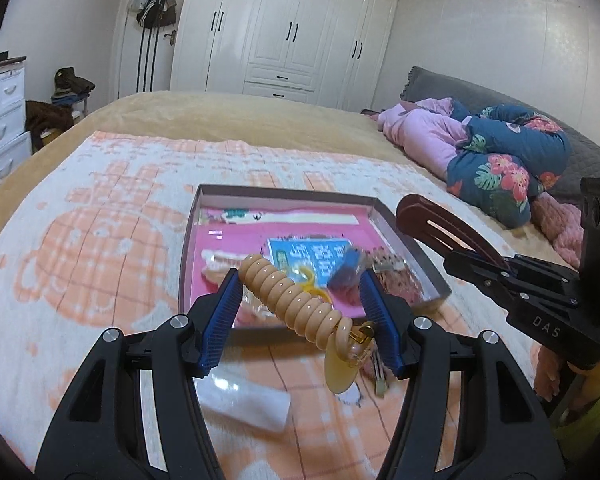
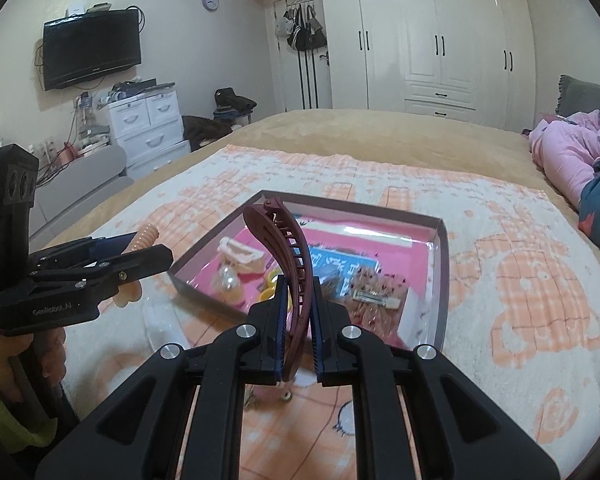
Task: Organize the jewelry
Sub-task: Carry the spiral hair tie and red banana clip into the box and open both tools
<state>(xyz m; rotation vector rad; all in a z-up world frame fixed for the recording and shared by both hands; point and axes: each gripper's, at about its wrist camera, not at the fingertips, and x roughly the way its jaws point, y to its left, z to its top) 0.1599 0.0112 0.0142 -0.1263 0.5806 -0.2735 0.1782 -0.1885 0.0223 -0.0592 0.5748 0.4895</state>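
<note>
Maroon clip [image 2: 290,264] clenched upright in right gripper [image 2: 300,320]; left gripper [image 1: 296,300] grasps beige coil [image 1: 296,294] crosswise. Box [image 2: 440,280] just beyond both, right nearer.

left gripper [image 1: 298,312] clamping beige spiral hair tie [image 1: 296,302], above shallow box [image 1: 404,232], towel [image 1: 100,216]

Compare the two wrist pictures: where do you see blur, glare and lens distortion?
Left wrist view: the shallow grey box with pink lining is smeared by blur, while the beige spiral hair tie stays sharp; the room's lines bow. Right wrist view: glare streaks the glossy white wardrobe doors; the curved maroon hair clip is crisp; corners go black.
</note>
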